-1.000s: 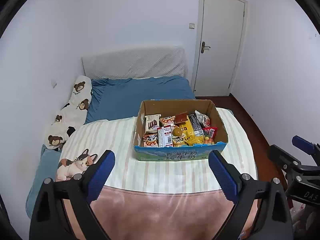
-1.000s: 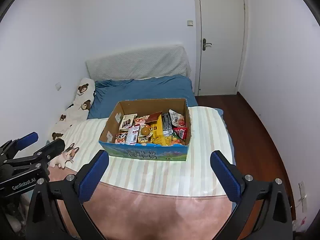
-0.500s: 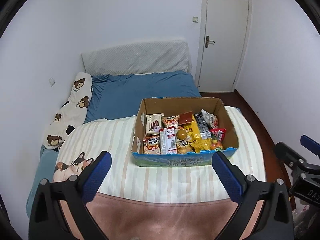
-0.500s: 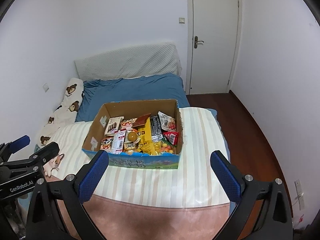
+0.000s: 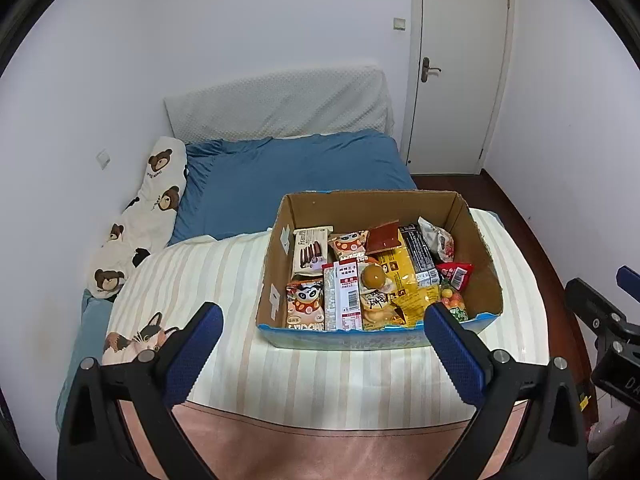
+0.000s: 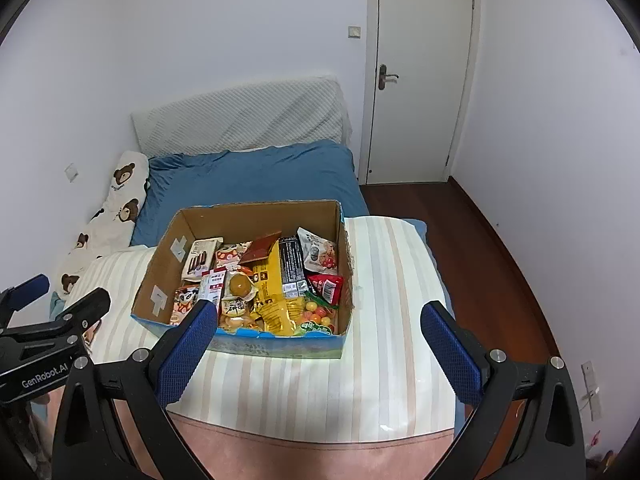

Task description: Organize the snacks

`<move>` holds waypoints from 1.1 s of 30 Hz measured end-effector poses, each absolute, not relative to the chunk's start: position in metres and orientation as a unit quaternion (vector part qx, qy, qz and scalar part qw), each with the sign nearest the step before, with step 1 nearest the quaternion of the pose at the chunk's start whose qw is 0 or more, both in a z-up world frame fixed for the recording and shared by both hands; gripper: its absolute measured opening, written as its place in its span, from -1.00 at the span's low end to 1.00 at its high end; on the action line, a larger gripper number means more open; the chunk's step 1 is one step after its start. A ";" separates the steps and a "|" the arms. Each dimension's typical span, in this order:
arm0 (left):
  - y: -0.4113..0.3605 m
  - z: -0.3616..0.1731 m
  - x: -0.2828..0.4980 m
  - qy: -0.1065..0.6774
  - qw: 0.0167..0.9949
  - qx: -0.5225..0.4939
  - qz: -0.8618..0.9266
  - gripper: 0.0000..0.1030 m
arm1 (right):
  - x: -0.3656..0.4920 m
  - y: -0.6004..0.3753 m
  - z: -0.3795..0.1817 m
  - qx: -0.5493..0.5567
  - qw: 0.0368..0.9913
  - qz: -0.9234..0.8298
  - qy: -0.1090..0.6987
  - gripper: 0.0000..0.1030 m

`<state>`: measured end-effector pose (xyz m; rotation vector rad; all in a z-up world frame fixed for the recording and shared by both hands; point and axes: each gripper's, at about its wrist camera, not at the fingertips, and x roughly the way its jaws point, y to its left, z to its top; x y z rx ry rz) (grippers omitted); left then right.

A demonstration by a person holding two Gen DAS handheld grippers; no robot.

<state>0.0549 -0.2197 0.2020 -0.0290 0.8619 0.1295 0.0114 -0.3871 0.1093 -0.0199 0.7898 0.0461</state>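
— Nearest in? Two grippers, one per hand: left gripper with jaws spread wide and nothing between them, having just finished opening; right gripper likewise spread wide and empty.

— And under them?

— A pink blanket at the near edge, then a cream striped cover with one cat print at its left corner.

— Where are the snacks?

— All in one cardboard box, open-topped, sitting on the striped cover just beyond the fingertips. Seen from the left wrist view: one biscuit pack at the back left, two panda-print pouches, one upright pink-and-white carton, one round yellow cake in clear wrap, one large yellow bag, one black bar, one brown packet, one white pouch, one red wrapper, and a bag of coloured sweets at the front right corner. Packed tight, overlapping; lower layers hidden.

— In the way?

— Only the box's near wall, hiding the front row's lower parts.

— Farther back?

— One blue bedsheet, one bear-print pillow along the left wall, one padded headboard, one closed white door, wooden floor at right.
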 end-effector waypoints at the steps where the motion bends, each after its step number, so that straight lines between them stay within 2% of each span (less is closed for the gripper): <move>1: -0.220 0.200 0.057 0.421 0.905 -0.015 0.063 1.00 | 0.014 -0.388 0.107 -0.010 0.922 0.022 0.387 1.00; 12: -0.221 0.183 0.069 0.448 0.892 -0.015 0.063 1.00 | 0.025 -0.389 0.085 -0.016 0.913 0.014 0.407 1.00; 33: -0.225 0.188 0.067 0.438 0.897 -0.016 0.060 1.00 | 0.017 -0.390 0.087 -0.020 0.914 0.009 0.404 1.00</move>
